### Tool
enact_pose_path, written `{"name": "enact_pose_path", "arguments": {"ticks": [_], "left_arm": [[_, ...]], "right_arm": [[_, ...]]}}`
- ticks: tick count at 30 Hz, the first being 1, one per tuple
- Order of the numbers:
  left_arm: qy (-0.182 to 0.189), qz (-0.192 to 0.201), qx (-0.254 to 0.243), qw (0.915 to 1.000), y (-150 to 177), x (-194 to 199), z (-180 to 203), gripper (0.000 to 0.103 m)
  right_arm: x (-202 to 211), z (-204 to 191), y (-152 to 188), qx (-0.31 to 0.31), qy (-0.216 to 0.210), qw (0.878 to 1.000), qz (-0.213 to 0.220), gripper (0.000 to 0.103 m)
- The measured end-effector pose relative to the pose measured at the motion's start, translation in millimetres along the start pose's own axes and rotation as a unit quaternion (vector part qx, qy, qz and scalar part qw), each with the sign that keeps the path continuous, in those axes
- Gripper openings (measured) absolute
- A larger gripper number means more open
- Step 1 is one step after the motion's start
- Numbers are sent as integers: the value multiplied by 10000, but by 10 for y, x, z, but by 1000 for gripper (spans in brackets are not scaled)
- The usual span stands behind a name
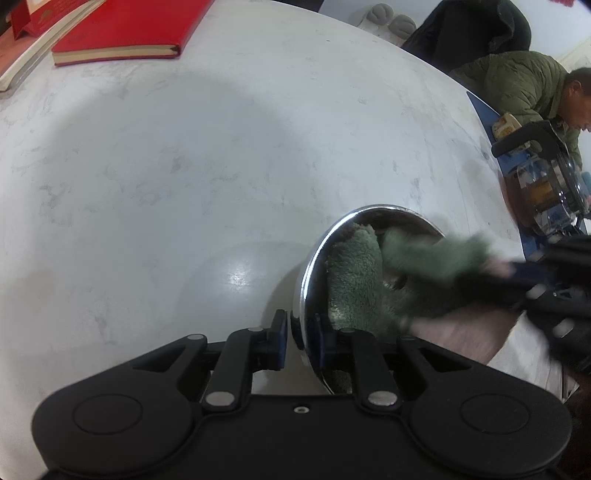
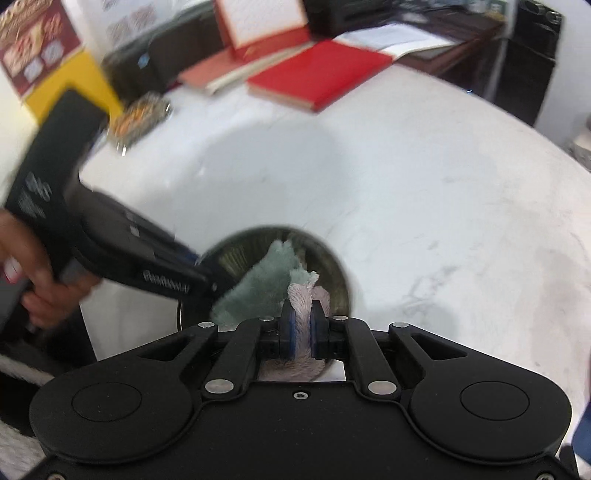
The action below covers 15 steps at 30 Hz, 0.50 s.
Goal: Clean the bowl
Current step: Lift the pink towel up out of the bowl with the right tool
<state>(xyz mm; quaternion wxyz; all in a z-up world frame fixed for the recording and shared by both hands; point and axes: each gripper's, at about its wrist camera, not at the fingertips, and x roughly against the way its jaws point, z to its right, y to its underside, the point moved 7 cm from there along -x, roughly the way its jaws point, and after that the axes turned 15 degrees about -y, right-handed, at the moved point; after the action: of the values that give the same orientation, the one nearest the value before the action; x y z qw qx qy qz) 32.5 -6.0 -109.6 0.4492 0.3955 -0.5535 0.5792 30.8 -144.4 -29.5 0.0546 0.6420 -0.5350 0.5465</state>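
Fingers of the left gripper are pinching the rim of 1 bowl, round shiny steel, sitting nr the table's near edge. Right gripper is clamping 1 fluffy cloth, green w/ pink side, inside the bowl. 2 red books are lying at the far edge.

right tongs pinching cloth, bowl

a round, shiny metal bowl is seen standing on the white marbled table, close to its near edge. a fluffy green cloth with a pale pink side is bunched inside the bowl, with one fold draped over the rim.
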Motion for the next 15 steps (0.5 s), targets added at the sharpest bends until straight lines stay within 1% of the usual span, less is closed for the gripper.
{"name": "enact_pose_path", "arguments": {"ticks": [3, 6, 8, 12, 15], "left_arm": [[-13, 22, -51, 10000, -4, -12, 33, 14], [-36, 51, -105, 9999, -9, -20, 61, 15], [-27, 48, -102, 9999, 1, -17, 52, 15], [3, 33, -76, 10000, 27, -5, 16, 15], [8, 36, -71, 10000, 37, 1, 10, 15]], "right_arm": [[257, -88, -83, -171, -29, 9989, 444, 7], [312, -13, -260, -151, 17, 9970, 754, 7], [363, 4, -345, -184, -33, 9960, 874, 7], [477, -193, -481, -82, -392, 9930, 1108, 7], [565, -305, -564, -182, -666, 9892, 1295, 7]]}}
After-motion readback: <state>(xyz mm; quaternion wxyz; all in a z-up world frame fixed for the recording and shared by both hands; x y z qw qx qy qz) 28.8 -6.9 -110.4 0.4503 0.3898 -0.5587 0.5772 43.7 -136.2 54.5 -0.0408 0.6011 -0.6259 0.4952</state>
